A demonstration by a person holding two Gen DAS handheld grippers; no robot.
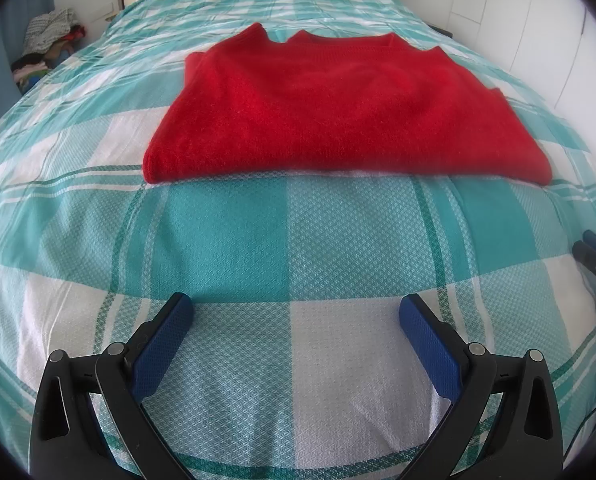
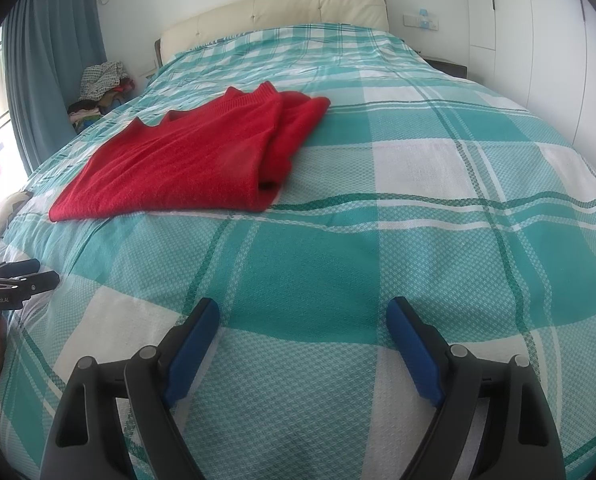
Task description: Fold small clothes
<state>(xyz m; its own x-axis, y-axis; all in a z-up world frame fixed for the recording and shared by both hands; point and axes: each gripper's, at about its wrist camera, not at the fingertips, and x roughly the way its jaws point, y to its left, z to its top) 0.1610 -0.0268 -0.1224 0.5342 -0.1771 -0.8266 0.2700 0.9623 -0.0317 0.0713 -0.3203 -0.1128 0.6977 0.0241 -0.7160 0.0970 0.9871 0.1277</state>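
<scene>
A red knitted sweater (image 1: 338,112) lies folded flat on the bed, its folded edge nearest me and its ribbed neck toward the headboard. From the right wrist view the same sweater (image 2: 194,160) sits ahead to the left, with a tucked layer showing along its right side. My left gripper (image 1: 296,308) hovers open over bare bedspread, well short of the sweater, nothing between its blue pads. My right gripper (image 2: 304,312) is likewise open and empty, to the right of the garment. The left gripper (image 2: 38,276) shows at the right view's left edge.
A teal and white checked bedspread (image 1: 258,240) covers the whole bed. A cream headboard (image 2: 282,12) stands at the far end. A heap of clothes (image 2: 102,84) sits beside the bed at the far left, near a blue curtain (image 2: 54,60). White wardrobe doors (image 2: 538,40) line the right.
</scene>
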